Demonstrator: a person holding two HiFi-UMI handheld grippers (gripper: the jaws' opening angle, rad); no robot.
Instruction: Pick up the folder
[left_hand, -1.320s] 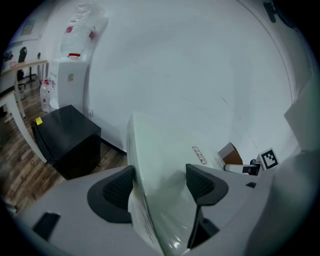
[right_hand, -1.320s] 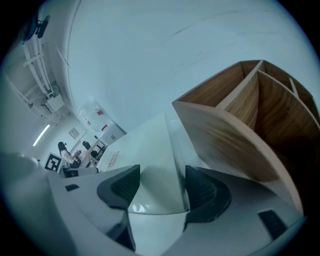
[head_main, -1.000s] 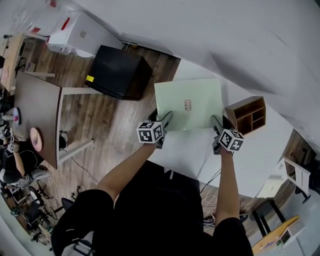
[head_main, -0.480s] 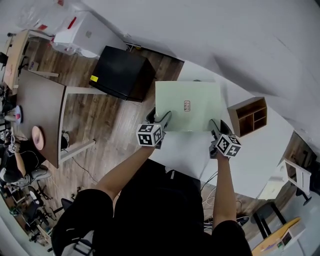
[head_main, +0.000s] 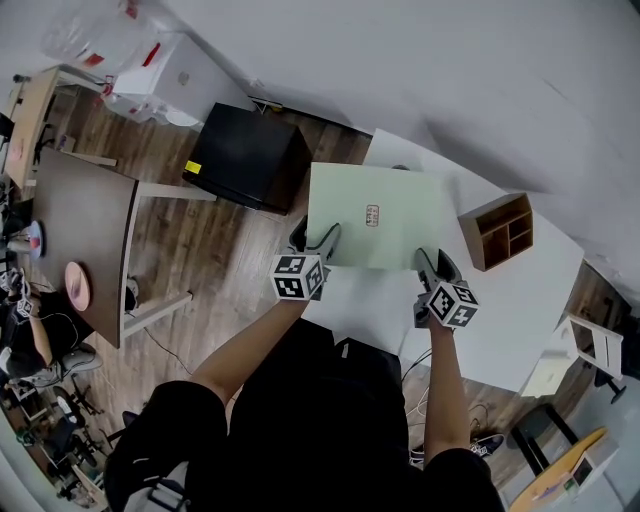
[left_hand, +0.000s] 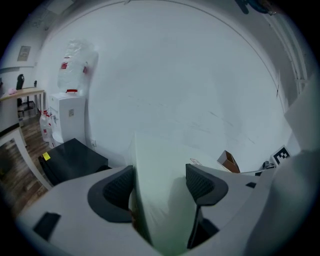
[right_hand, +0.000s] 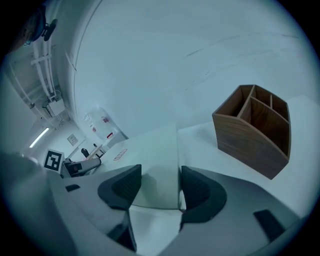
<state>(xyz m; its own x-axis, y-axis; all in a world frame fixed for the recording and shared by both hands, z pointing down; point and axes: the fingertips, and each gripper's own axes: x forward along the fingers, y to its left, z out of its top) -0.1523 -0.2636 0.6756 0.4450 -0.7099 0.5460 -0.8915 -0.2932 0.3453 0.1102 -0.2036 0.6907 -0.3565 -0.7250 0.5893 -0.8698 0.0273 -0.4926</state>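
The green folder (head_main: 375, 215) is held beside the wooden organizer (head_main: 497, 231), its near corners clamped between the jaws of the left gripper (head_main: 318, 240) and the right gripper (head_main: 432, 262), above the white table (head_main: 520, 310).

On table (head_main: 520, 320): organizer (head_main: 497, 231) R of folder (head_main: 375, 215); box (head_main: 245, 155) L, on floor (head_main: 220, 250).

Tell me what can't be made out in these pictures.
- Print on the folder label: too small, head view.
- Folder's underside: hidden by its top face, head view.
- Table beneath: covered by the folder, head view.
- Organizer compartment floors: behind its walls, right gripper view.
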